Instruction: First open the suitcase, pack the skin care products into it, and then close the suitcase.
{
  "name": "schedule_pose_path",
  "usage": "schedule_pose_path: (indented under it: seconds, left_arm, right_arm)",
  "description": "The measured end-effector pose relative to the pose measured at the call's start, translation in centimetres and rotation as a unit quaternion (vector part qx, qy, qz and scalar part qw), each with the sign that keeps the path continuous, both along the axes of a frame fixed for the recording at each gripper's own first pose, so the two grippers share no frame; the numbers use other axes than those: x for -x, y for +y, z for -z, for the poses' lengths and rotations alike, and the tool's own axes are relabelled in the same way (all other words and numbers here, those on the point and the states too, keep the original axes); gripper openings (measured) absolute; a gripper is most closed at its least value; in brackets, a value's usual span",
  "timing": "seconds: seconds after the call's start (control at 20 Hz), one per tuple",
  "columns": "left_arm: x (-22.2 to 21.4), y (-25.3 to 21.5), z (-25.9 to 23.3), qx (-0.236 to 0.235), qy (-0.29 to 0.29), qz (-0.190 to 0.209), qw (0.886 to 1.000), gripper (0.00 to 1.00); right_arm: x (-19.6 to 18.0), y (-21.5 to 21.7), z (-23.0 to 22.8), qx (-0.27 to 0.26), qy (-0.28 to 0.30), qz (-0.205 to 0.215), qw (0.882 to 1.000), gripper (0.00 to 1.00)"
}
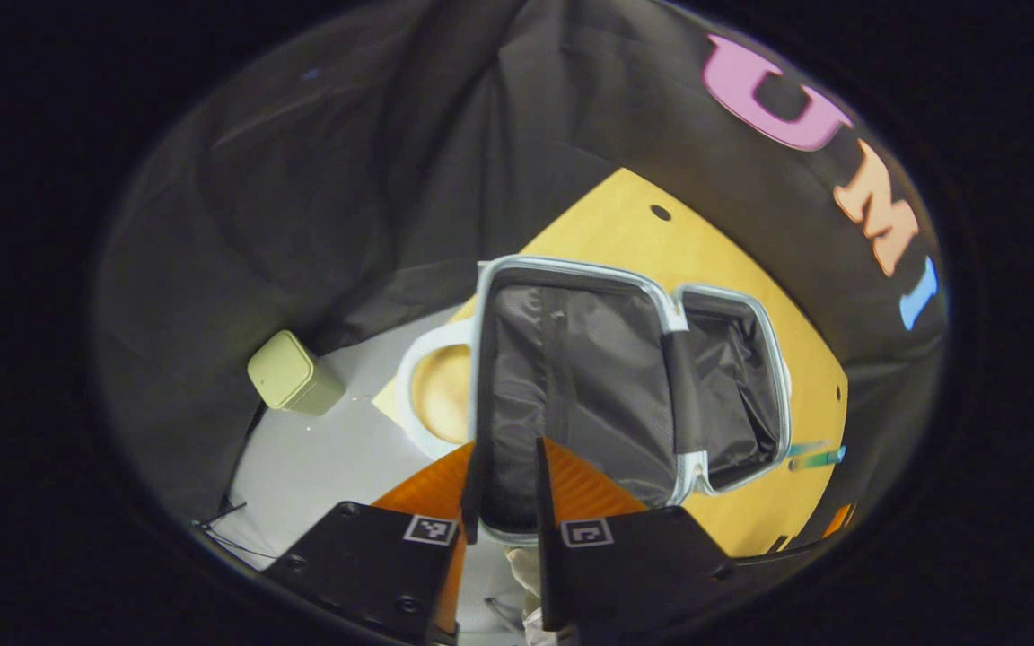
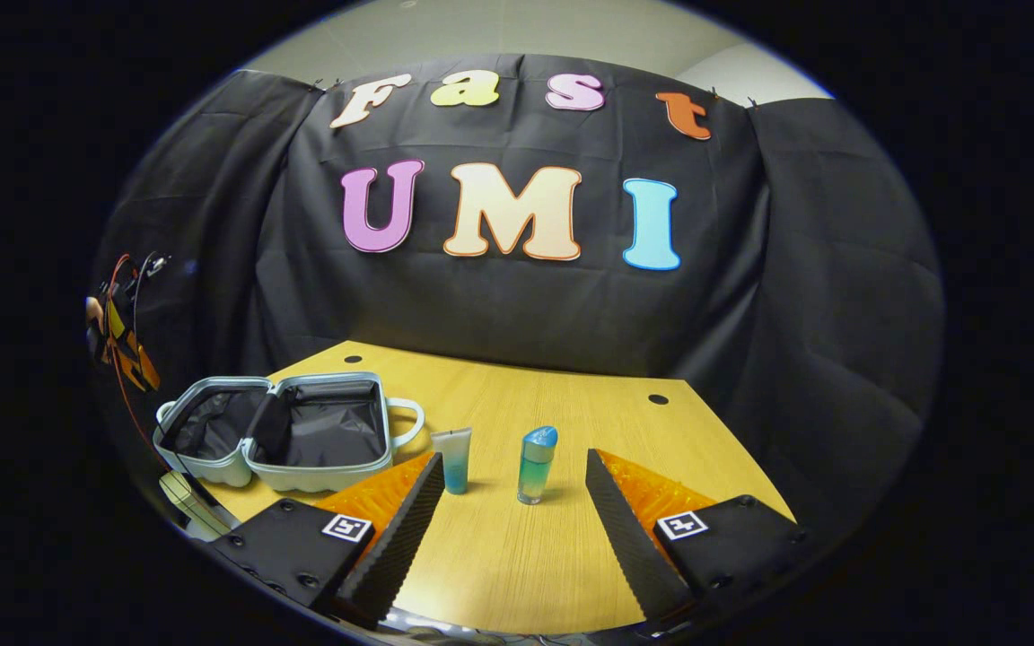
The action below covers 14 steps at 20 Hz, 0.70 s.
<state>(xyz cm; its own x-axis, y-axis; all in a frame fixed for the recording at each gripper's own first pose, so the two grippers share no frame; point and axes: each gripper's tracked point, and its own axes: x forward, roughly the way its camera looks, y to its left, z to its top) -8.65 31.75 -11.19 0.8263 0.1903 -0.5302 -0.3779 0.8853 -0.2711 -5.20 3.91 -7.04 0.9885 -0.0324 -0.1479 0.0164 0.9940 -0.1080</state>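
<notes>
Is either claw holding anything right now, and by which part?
The left claw seems to grip the open suitcase by the rim of its near shell. The right claw is open, holding nothing.

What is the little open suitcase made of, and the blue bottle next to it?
The small pale hard-shell suitcase looks like moulded plastic: smooth, glossy, rounded rim. Its dark lining seems woven fabric, wrinkled and matte. The blue-capped see-through bottle is probably clear plastic, possibly glass; light passes through it.

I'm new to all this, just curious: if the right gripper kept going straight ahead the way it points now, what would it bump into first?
Probably the blue-capped bottle, standing almost midway ahead of the open right gripper; depth is hard to judge.
</notes>
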Motion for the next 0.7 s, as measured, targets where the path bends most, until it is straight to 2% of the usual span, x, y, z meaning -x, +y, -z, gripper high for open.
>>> schedule_pose_path:
  seconds: [0.15, 0.25, 0.5, 0.7]
  left_arm:
    - [-1.0, -4.8, -0.9, -0.041, -0.006, 0.046, 0.998, 0.77]
    - [-1.8, -7.9, -1.6, -0.066, -0.009, 0.070, 0.995, 0.96]
    - [-3.7, -15.3, -2.0, -0.138, -0.007, 0.107, 0.985, 0.96]
    - [-5.8, -21.7, -0.2, -0.138, 0.015, 0.129, 0.982, 0.96]
  right_arm:
    - [0.0, -0.3, 0.4, 0.000, 0.005, -0.002, 1.000, 0.99]
    - [0.0, -0.8, 0.5, 0.001, 0.009, -0.003, 1.000, 0.99]
    - [-0.5, -2.6, 0.8, 0.002, 0.022, -0.002, 1.000, 0.99]
    - [-1.1, -4.3, 1.5, 0.002, 0.040, -0.004, 0.999, 1.00]
